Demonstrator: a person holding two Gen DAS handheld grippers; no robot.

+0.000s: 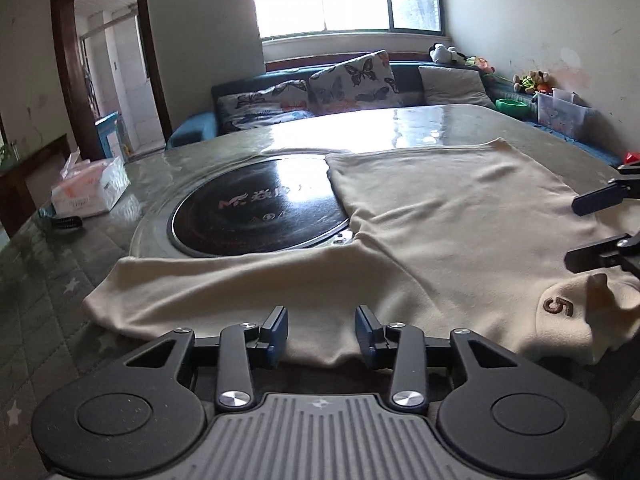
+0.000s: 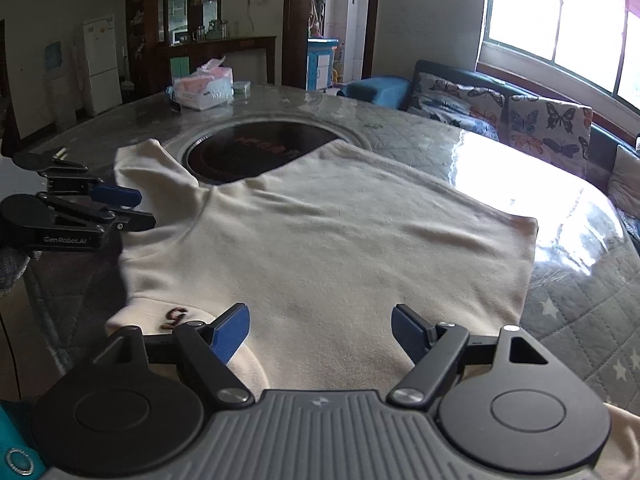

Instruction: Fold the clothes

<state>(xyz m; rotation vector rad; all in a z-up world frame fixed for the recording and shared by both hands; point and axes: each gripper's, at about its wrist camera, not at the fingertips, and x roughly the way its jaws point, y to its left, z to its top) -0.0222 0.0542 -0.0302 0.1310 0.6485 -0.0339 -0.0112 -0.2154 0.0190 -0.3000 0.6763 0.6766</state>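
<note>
A cream top (image 1: pixel 440 224) lies spread flat on the table, one sleeve stretched toward the left (image 1: pixel 180 296), its collar with a brown "5" patch (image 1: pixel 558 307) at the near right. My left gripper (image 1: pixel 322 334) is open just above the sleeve's near edge, holding nothing. My right gripper (image 2: pixel 320 334) is open wide over the top (image 2: pixel 340 240) near the collar, the patch (image 2: pixel 176 316) by its left finger. Each gripper shows in the other's view: the right one (image 1: pixel 572 232) at the right edge, the left one (image 2: pixel 136 210) at the left edge.
The table (image 1: pixel 60 272) has a quilted cover and a round black hob (image 1: pixel 256 212) partly under the top. A tissue pack (image 1: pixel 90 188) sits at the far left. A sofa with butterfly cushions (image 1: pixel 352 80) stands behind the table.
</note>
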